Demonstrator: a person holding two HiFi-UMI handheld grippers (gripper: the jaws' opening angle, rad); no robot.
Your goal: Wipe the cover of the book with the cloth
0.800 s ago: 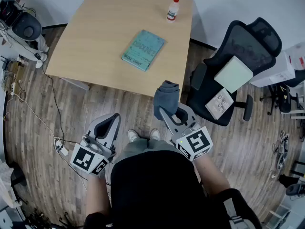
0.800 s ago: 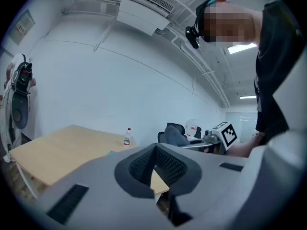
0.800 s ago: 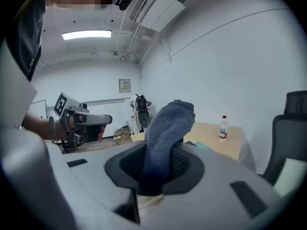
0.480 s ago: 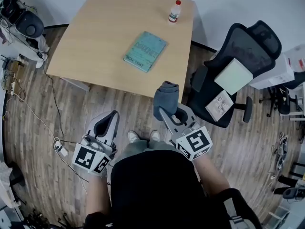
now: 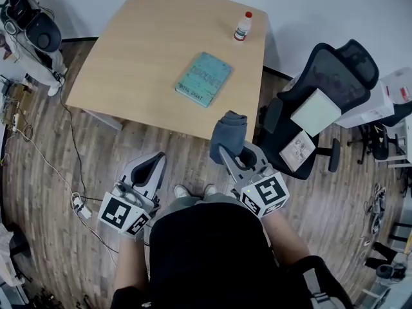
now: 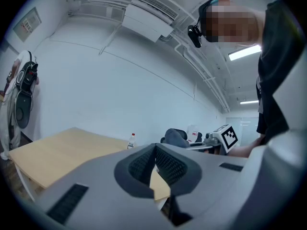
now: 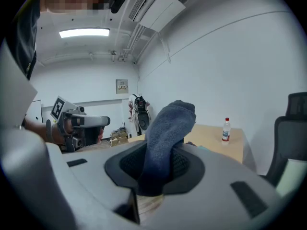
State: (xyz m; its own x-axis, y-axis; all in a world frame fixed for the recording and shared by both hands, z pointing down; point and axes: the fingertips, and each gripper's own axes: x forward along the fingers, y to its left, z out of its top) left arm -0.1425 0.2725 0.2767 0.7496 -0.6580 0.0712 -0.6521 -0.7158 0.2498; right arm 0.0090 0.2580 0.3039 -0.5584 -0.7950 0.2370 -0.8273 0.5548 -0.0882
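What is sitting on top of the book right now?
Nothing: the book lies flat on the table, its teal cover bare. The cloth is clamped in the right gripper, away from it. Anything beneath the book is hidden.

- Book (image 5: 203, 78): teal, with darker print.
- Cloth (image 5: 228, 132): slate blue.
- Table (image 5: 141, 50): pale wood.
- Bottle (image 5: 243, 27), at 1 o'clock from the book: clear, red cap.
- Chair (image 5: 338, 76): black.
- Floor (image 5: 51, 172): brown planks.
- Left gripper (image 5: 149, 166) and right gripper (image 5: 232, 153): grey, with black-and-white square markers.
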